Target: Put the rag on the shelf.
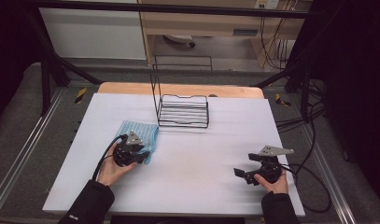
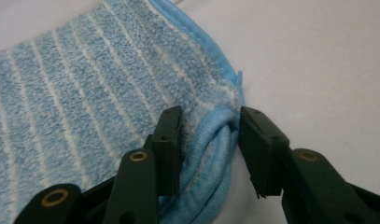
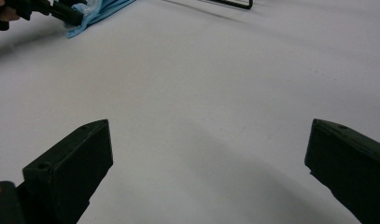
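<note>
A light blue striped cloth (image 1: 140,132) lies flat on the white table (image 1: 192,182), left of centre. My left gripper (image 1: 144,156) rests at the cloth's near right corner. In the left gripper view the cloth (image 2: 85,88) has its thick folded hem lying between the jaws of the left gripper (image 2: 208,122), which stand apart; the hem looks slack and table shows beside the right jaw. My right gripper (image 1: 239,174) sits low at the table's right front, pointing left, with the jaws of the right gripper (image 3: 208,140) wide open and bare table between them. The cloth (image 3: 101,8) appears far off there.
A black wire rack (image 1: 184,111) with a tall upright frame stands at the back centre of the table, just right of the cloth. A wooden board edge (image 1: 178,88) runs behind it. Cables (image 1: 313,182) trail off the table's right side.
</note>
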`<state>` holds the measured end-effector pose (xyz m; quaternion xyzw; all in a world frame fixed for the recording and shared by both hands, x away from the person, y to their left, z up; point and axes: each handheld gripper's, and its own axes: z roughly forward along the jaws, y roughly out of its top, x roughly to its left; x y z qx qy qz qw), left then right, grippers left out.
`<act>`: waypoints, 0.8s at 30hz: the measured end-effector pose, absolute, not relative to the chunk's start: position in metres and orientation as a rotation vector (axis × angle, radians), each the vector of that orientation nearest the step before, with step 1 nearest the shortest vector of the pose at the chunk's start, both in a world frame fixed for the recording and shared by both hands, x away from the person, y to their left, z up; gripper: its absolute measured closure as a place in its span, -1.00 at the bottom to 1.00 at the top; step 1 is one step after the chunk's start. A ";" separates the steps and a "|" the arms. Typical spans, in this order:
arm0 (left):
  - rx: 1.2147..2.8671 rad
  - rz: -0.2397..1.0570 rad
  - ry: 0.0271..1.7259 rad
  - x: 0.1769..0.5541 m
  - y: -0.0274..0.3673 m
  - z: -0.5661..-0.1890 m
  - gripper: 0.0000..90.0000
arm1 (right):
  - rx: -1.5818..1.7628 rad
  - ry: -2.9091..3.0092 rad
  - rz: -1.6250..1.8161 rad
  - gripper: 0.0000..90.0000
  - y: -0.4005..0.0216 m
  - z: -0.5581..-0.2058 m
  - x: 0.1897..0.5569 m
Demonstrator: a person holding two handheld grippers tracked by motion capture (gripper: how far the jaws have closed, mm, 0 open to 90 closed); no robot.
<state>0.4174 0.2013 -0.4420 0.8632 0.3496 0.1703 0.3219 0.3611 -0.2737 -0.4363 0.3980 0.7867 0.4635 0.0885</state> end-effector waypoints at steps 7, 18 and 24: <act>2.257 0.491 0.923 0.415 0.198 -0.446 0.31 | 1.185 2.337 1.381 -0.97 -0.274 -0.436 0.361; 2.269 0.484 0.969 0.419 0.198 -0.442 0.68 | 1.185 2.338 1.381 -0.97 -0.274 -0.436 0.361; 2.235 0.447 0.981 0.420 0.203 -0.437 0.77 | 1.186 2.340 1.383 -0.96 -0.274 -0.436 0.361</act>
